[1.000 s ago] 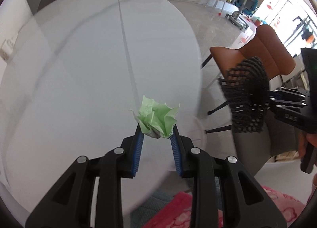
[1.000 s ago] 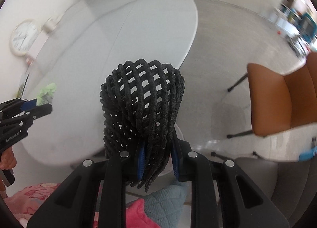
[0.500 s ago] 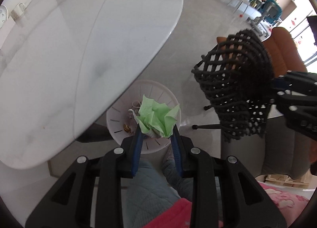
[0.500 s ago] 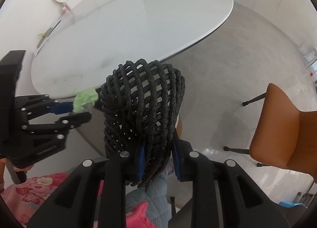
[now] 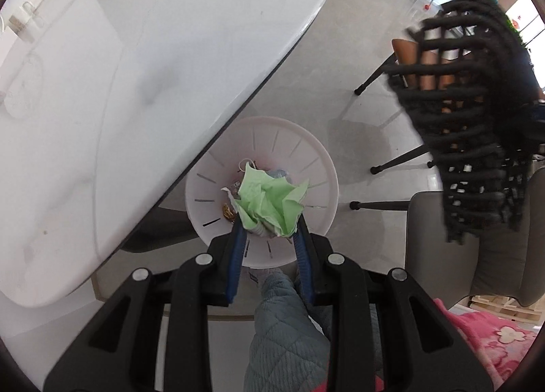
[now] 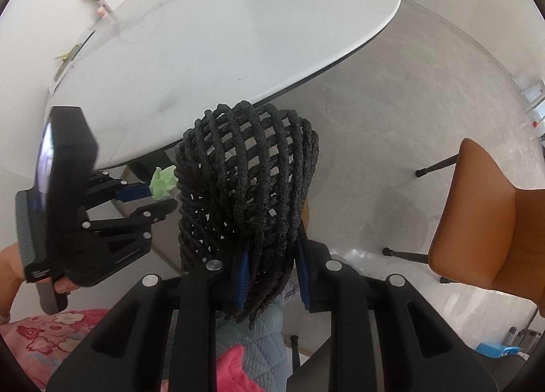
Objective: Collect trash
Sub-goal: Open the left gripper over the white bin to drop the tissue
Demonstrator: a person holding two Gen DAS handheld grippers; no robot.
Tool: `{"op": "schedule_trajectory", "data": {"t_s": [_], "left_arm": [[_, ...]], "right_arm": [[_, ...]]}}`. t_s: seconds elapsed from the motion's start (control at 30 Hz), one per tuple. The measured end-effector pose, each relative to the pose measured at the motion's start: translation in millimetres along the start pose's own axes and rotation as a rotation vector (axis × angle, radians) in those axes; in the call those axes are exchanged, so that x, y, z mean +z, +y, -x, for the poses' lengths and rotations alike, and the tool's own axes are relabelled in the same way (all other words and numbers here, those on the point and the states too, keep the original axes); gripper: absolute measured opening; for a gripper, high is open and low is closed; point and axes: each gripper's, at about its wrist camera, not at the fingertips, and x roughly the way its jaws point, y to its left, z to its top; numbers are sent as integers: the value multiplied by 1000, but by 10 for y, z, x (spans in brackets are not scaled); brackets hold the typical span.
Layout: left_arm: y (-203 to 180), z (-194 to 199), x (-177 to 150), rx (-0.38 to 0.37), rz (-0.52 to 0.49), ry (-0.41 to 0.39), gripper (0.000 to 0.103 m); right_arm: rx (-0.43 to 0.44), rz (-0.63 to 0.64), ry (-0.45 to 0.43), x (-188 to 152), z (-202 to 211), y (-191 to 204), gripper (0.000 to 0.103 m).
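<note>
My left gripper (image 5: 269, 226) is shut on a crumpled green paper (image 5: 270, 201) and holds it right above the open white trash bin (image 5: 306, 153) on the floor beside the table. The bin holds some scraps. My right gripper (image 6: 270, 252) is shut on a black net foam sleeve (image 6: 248, 181). The sleeve also shows in the left wrist view (image 5: 473, 126), up at the right. In the right wrist view the left gripper (image 6: 160, 194) with the green paper (image 6: 163, 179) is at the left of the sleeve.
The white oval table (image 5: 153, 51) edge overhangs the bin on the left. A brown chair (image 6: 490, 221) and a grey chair (image 5: 477, 249) stand at the right. My padded blue leg (image 5: 286, 330) and a pink flowered cloth (image 5: 490, 330) are below.
Both grippers have moved off the table and now point down at the floor. The green paper has gone from over the tabletop to over the bin. The net sleeve stays gripped.
</note>
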Motion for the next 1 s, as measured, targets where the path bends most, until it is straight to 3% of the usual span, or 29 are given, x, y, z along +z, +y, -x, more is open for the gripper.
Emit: {"op": "schedule_trajectory", "data": {"t_s": [0.07,0.13,0.2,0.3,0.57,0.7,0.87,1.0], "left_arm": [[-21,-80,44,2,-8,10,28],[-34,-99,46,1,-11,9,34],[-25,-94,37,-11,-14,9,54],[-56,-36,12,-6,-26,-17,71],[1,153,17,-2,-15,-37,81],[48,431,-20,1,-4,-86,83],[211,839,-84,29,56,-175,94],[407,1075,-129,55,125,-187,95]], "right_arm": [[-11,5,5,1,6,-1,25],[-16,1,6,2,11,-15,25],[-12,-10,9,-7,16,-25,25],[-8,-16,13,-3,10,-29,25],[-6,-44,2,4,33,-67,25],[-9,-51,-3,-12,62,-95,25],[-1,-64,0,-36,54,-115,25],[11,-46,12,-31,-8,-74,25]]}}
